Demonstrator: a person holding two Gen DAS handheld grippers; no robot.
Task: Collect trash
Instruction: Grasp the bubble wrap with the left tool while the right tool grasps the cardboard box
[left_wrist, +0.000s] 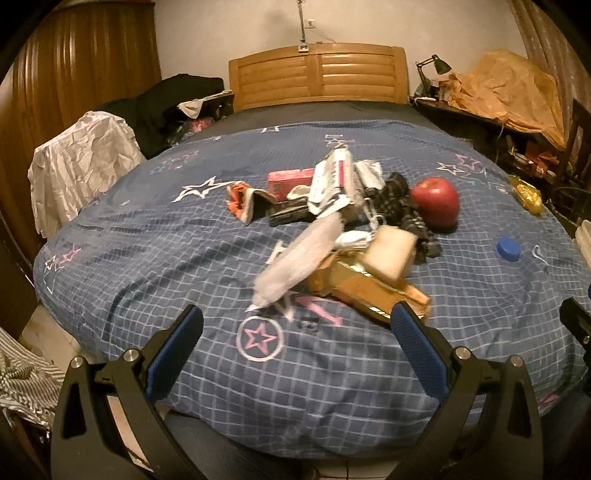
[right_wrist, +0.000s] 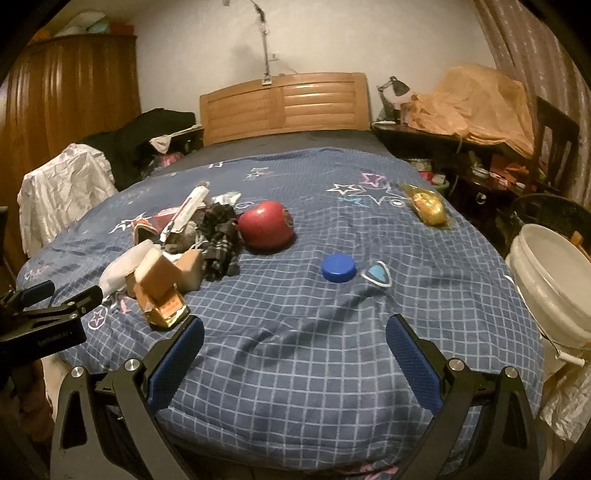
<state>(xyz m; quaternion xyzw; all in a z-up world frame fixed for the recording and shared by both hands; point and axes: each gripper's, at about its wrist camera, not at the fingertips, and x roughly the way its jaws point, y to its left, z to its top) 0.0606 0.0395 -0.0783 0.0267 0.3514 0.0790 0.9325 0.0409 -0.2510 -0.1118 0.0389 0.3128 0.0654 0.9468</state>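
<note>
Both grippers hang spread wide and hold nothing: the left gripper (left_wrist: 295, 325) faces the trash pile (left_wrist: 343, 221) on the blue quilt (right_wrist: 295, 350), the right gripper (right_wrist: 294, 332) the blue cap (right_wrist: 338, 268). Beyond lies a red apple (right_wrist: 266, 225); a blurred, perhaps plastic, wrapper (left_wrist: 295, 262) heads the pile. A white bucket (right_wrist: 554, 284) stands bedside at right.

Blue checked quilt (left_wrist: 155, 266) covering bed, wooden headboard (left_wrist: 319, 75) standing behind. White cloth (left_wrist: 79, 162) draping at left beside dark clothes (left_wrist: 162, 107). Lamp (left_wrist: 437, 66) and orange bag (left_wrist: 509, 92) sitting on cluttered counter (left_wrist: 480, 118) at right. Wardrobe (left_wrist: 62, 74) standing far left.
</note>
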